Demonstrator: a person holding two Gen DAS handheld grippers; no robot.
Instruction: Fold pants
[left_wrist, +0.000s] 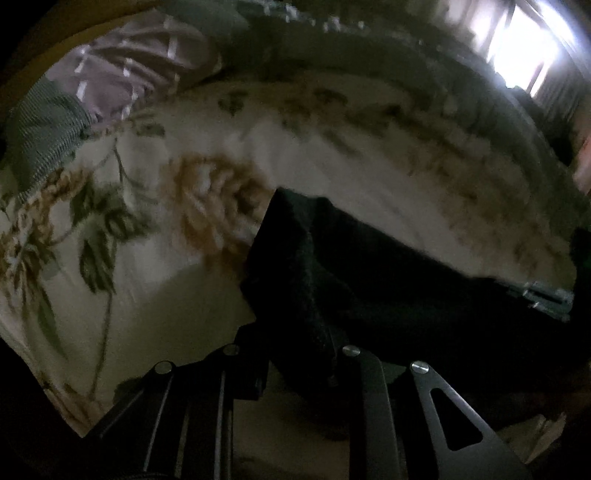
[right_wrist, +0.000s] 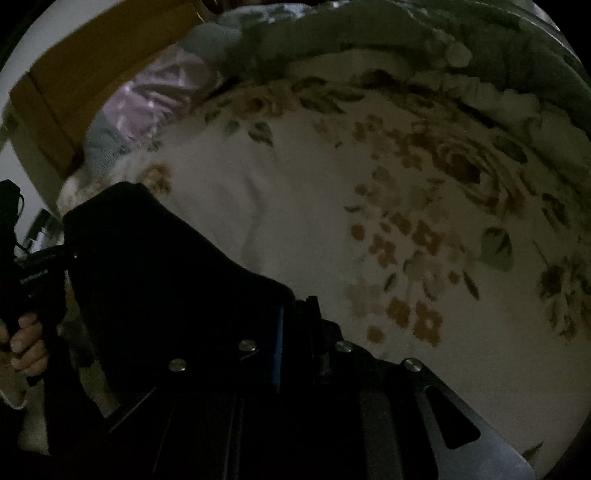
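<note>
Holding black pants (left_wrist: 369, 280) stretched between two grippers above a floral bedsheet (left_wrist: 140, 258). Left gripper (left_wrist: 299, 354) pinching one edge of the cloth; right gripper (right_wrist: 295, 332) pinching the other edge, cloth draping off to its left. Judging the step: carrying or lifting the pants mid-fold. Next, probably lowering both edges together onto the sheet, keeping them level and the cloth taut so the layers land aligned. Showing no containers. Lying at the bed's far end: lilac pillow (left_wrist: 122, 74), green blanket (right_wrist: 369, 33).
</note>
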